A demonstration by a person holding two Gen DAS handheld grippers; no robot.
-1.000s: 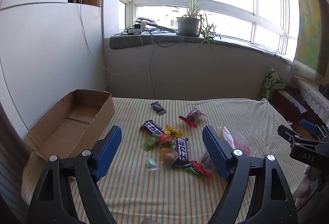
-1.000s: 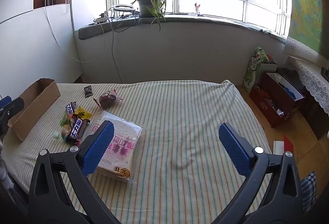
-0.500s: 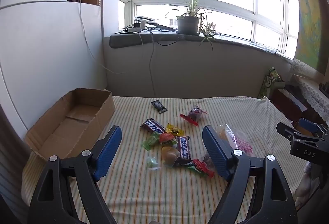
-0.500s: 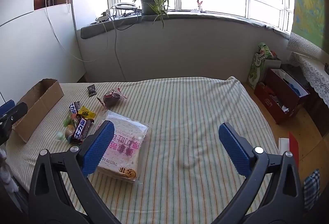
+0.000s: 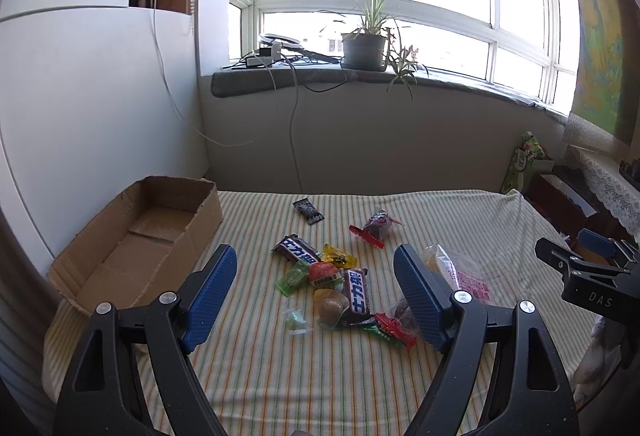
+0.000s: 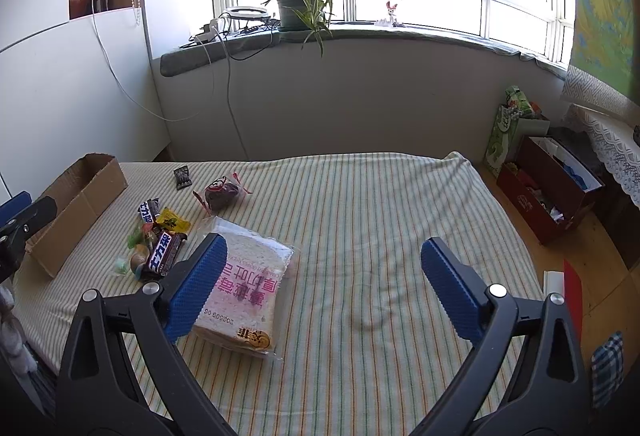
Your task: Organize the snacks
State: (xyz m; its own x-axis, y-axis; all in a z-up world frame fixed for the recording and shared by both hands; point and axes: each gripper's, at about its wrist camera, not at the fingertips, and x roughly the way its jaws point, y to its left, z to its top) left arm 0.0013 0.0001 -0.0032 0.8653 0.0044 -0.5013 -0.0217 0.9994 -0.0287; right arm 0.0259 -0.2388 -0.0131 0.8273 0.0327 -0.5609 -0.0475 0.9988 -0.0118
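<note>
My left gripper (image 5: 314,290) fingers spread wide above the snack pile (image 5: 340,280) on the striped bed (image 6: 380,216), my right gripper (image 6: 322,286) fingers spread too, bread bag (image 6: 244,288) beside its left finger, cardboard box (image 5: 136,236) lying left.

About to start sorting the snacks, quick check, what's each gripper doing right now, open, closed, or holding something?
Left gripper: open, holding nothing, above the snack pile.
Right gripper: open, holding nothing, beside the bread bag.

The bread bag (image 5: 460,272) sits half behind a blue finger (its print unreadable there).
</note>
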